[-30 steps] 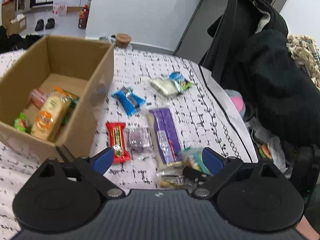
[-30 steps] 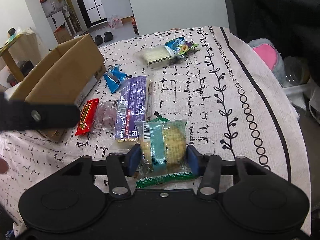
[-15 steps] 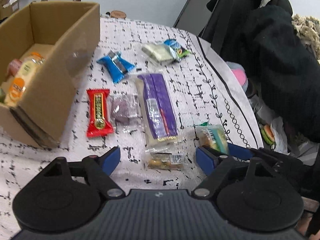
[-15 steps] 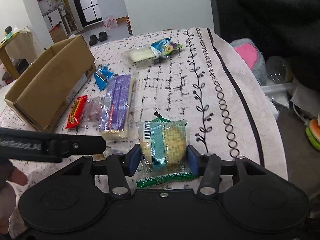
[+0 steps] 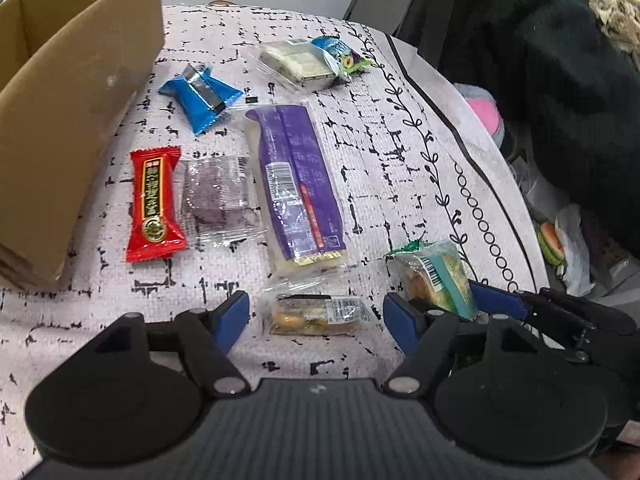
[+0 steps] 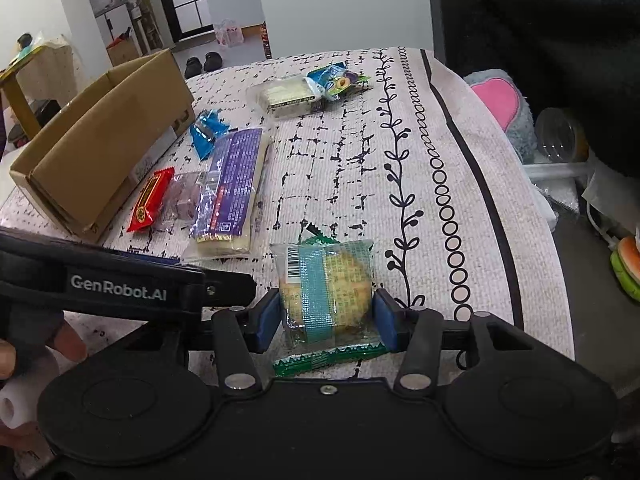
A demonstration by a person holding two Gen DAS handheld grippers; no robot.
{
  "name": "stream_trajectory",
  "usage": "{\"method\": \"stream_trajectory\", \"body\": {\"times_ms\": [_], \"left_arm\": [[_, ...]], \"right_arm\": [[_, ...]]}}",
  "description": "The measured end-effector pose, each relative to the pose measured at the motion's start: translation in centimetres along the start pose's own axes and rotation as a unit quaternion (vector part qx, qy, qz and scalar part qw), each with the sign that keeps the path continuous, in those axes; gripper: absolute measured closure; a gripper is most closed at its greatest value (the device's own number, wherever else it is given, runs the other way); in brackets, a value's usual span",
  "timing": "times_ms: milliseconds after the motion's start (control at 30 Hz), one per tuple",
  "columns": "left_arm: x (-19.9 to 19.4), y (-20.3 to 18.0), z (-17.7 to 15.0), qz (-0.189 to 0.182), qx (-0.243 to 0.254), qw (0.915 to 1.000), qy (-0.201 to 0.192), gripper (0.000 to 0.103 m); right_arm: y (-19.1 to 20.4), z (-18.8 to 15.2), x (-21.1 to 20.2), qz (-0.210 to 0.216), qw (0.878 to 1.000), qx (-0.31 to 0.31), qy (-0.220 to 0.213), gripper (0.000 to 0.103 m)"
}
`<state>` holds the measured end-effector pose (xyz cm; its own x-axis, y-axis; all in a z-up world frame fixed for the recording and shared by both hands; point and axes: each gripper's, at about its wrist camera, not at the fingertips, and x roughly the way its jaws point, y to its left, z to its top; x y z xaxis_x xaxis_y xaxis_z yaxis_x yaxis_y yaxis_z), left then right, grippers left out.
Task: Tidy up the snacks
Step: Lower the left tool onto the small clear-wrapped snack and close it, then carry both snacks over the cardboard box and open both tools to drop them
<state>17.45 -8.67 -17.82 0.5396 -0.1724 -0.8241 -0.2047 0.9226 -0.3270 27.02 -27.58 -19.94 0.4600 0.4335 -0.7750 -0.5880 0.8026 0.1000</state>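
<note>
- Right gripper (image 6: 326,316) pinches the clear-wrapped round pastry with a teal band (image 6: 326,292), blue pads on either flank, packet's long axis pointing away along the fingers.
- Left gripper (image 5: 316,314) hangs spread over the small clear packet of brownish nuts (image 5: 314,316), which lies crosswise between its tips on the patterned cloth.
- The open brown cardboard box (image 6: 104,148) sits far left, nearer the left gripper; its contents can't be seen from here.

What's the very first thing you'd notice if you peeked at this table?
The right gripper squeezing a green-wrapped pastry right at the near edge. Next, a long purple packet in the middle with a bright red candy bar beside the cardboard box.
</note>
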Motion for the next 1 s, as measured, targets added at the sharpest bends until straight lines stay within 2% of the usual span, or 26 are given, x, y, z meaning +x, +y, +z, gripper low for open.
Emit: {"method": "stream_trajectory", "body": {"times_ms": [133,333,467,767,1000], "left_arm": [[0.4,-0.3,-0.1,0.006,0.016,0.9998,0.004,0.031],[0.5,-0.4,0.2,0.023,0.035,0.9990,0.016,0.042],[0.1,0.4,0.2,0.017,0.021,0.9995,0.014,0.052],[-1.6,1.3,0.2,0.002,-0.004,1.0000,0.007,0.054],[-3.9,1.5,0.4,-0.002,-0.006,1.0000,-0.008,0.054]], "right_arm": [[0.5,-0.3,0.2,-0.007,1.000,-0.020,-0.002,0.052],[0.7,-0.5,0.3,-0.010,1.000,-0.027,-0.006,0.051],[0.7,-0.4,0.2,-0.011,1.000,-0.022,-0.009,0.054],[0.6,0.4,-0.4,0.005,1.000,0.011,-0.020,0.055],[1.7,1.9,-1.5,0.021,0.999,0.007,-0.046,0.055]]}}
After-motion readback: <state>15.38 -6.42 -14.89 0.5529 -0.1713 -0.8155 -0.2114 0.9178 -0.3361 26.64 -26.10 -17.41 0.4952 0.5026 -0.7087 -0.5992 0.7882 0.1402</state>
